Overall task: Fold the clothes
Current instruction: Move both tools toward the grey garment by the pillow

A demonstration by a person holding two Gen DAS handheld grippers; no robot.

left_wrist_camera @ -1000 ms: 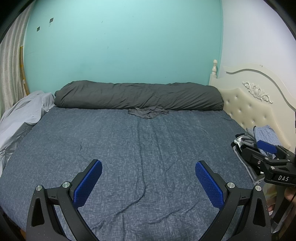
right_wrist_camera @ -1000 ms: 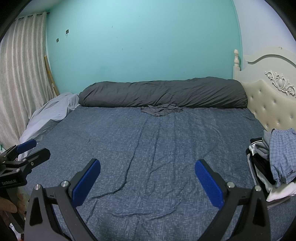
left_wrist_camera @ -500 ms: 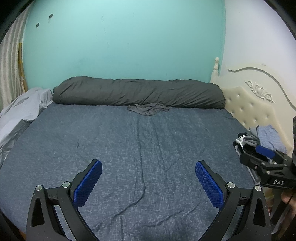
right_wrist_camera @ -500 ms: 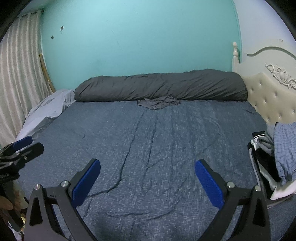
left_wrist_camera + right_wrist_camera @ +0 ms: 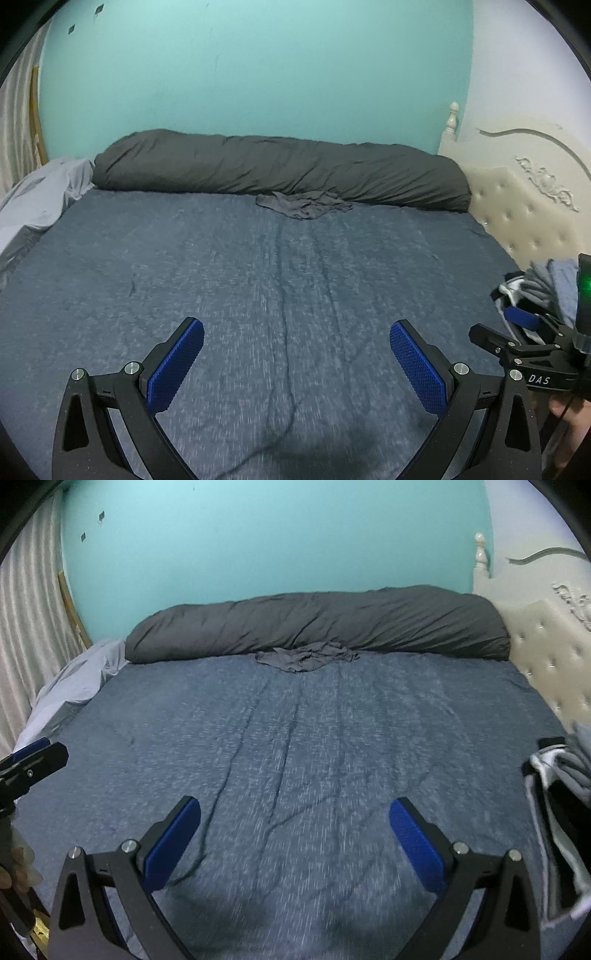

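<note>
The left hand-held gripper (image 5: 296, 363) is being held over the bed (image 5: 258, 280) with its blue pads spread wide and nothing gripped between them. The right hand-held gripper (image 5: 294, 840) is likewise being held wide apart and empty above the blue sheet. A crumpled grey garment (image 5: 303, 204) is lying far ahead of both, touching the rolled dark duvet (image 5: 280, 168) at the wall. A pile of clothes (image 5: 561, 794) is being seen just to the right of the right hand-held gripper, beside the headboard (image 5: 532, 214).
</note>
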